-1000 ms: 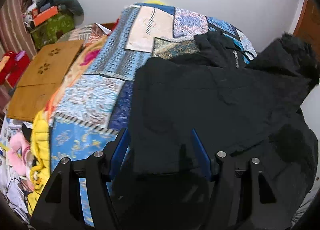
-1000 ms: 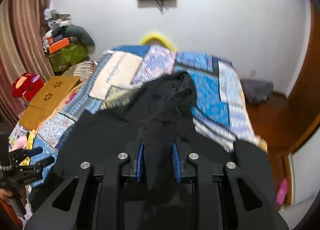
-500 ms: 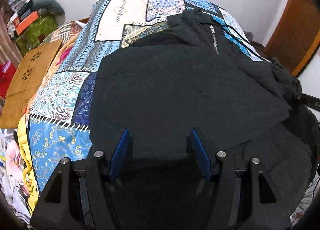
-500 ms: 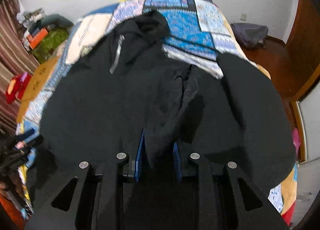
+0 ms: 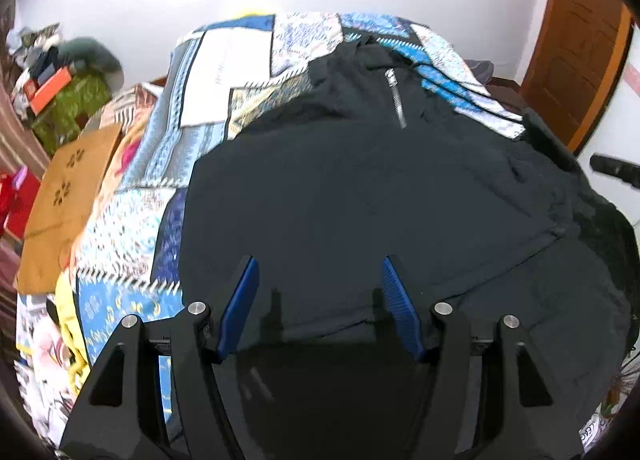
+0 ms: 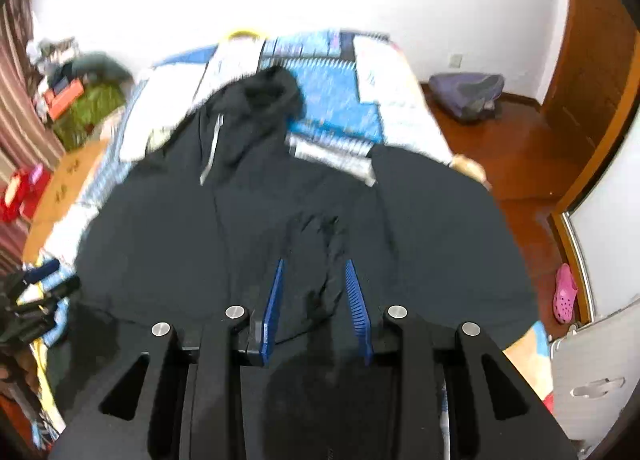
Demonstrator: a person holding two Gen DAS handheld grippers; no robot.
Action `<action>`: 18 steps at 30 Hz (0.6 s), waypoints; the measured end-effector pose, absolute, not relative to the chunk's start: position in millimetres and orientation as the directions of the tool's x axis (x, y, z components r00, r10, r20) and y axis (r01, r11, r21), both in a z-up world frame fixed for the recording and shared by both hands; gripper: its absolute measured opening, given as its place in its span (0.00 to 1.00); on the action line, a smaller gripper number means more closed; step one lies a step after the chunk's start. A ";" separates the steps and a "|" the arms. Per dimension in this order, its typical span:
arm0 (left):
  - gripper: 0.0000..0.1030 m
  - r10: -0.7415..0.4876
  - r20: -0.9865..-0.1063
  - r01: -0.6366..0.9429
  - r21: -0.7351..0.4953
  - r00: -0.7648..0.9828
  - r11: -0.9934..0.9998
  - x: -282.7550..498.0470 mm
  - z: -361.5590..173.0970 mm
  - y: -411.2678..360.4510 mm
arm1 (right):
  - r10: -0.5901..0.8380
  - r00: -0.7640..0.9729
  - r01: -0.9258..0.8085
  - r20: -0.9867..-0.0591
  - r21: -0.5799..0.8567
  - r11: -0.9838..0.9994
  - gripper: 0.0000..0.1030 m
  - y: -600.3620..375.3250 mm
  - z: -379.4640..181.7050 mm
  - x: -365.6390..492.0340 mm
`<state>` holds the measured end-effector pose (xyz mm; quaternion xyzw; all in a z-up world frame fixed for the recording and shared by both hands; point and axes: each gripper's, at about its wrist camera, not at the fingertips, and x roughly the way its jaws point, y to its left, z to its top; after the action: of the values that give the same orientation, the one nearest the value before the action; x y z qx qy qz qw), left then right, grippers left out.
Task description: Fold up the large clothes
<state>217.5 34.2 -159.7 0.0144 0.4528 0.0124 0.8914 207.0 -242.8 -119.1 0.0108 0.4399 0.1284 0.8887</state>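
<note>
"Though the jacket (image 5: 360,196) lies spread on the bed (image 5: 224,72), zip up and hood toward the far wall, how much of the folding is done?"

"Little, I'd judge. One side panel or sleeve looks laid over the middle; the body is at full length and the hood is loose."

"And the grippers?"

"The left gripper (image 5: 320,288) hovers with its jaws wide apart over the near hem, grasping nothing. The right gripper (image 6: 314,284) has just been opening; a ridge of cloth stands between its jaws, and the pads look clear of it, so it seems let go."

"What's left?"

"Probably the other side, then doubling the length and tucking the hood."
</note>
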 end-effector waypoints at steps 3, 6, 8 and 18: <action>0.61 0.023 -0.785 0.009 0.037 0.619 0.999 219.8 -145.4 24.8 | 0.253 0.622 -0.181 -0.741 0.178 0.967 0.47 -265.5 -99.6 203.3; 0.61 0.008 -0.763 0.023 0.029 0.646 0.999 222.6 -132.9 14.6 | 0.236 0.672 -0.124 -0.702 0.208 0.970 0.56 -298.0 -85.6 197.2; 0.63 -0.007 -0.751 0.031 0.018 0.660 0.999 224.9 -125.7 7.7 | 0.207 0.688 -0.086 -0.696 0.205 0.975 0.57 -317.1 -81.8 195.2; 0.70 0.014 -0.726 0.054 0.070 0.688 0.996 235.4 -133.3 -24.0 | 0.123 0.619 0.143 -0.775 0.266 0.953 0.61 -397.8 -127.8 199.0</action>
<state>235.4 -24.0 -133.3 0.0426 0.3949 -0.0109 0.9177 199.0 -397.8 -127.8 0.1525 0.4363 -0.0055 0.8868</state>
